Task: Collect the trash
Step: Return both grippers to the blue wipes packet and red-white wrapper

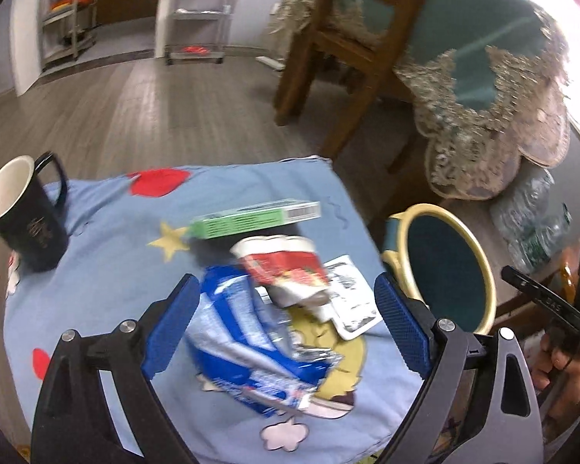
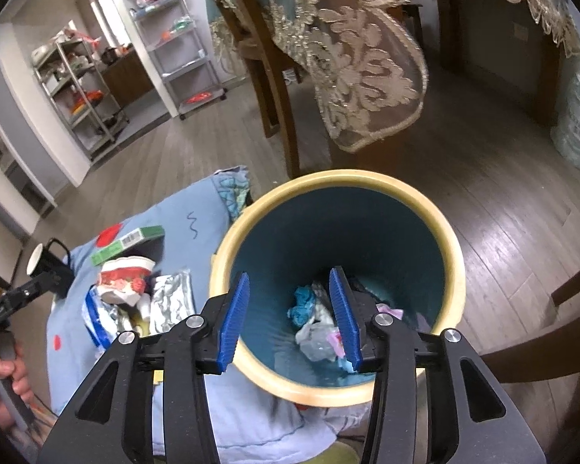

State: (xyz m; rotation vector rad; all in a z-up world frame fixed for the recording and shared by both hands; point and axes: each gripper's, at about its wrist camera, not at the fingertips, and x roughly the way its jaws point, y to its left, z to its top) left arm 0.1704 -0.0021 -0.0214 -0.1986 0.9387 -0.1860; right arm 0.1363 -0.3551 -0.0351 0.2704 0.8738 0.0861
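Note:
A pile of trash lies on the blue cartoon cloth [image 1: 108,270]: a blue and white foil wrapper [image 1: 243,344], a crushed red and white paper cup [image 1: 286,266], a white printed packet [image 1: 353,301] and a green box [image 1: 251,218]. My left gripper [image 1: 286,324] is open and empty, its pads either side of the wrapper, just above it. The teal bin with a cream rim [image 2: 454,270] stands at the cloth's right edge and holds crumpled trash [image 2: 315,324]. My right gripper [image 2: 292,317] is open and empty over the bin's mouth.
A black mug [image 1: 23,212] stands at the cloth's far left. A wooden chair [image 1: 352,50] and a table with a lace cloth [image 1: 483,116] stand behind. Metal shelves [image 2: 77,89] line the far wall. A pack of water bottles [image 1: 533,216] sits on the floor at right.

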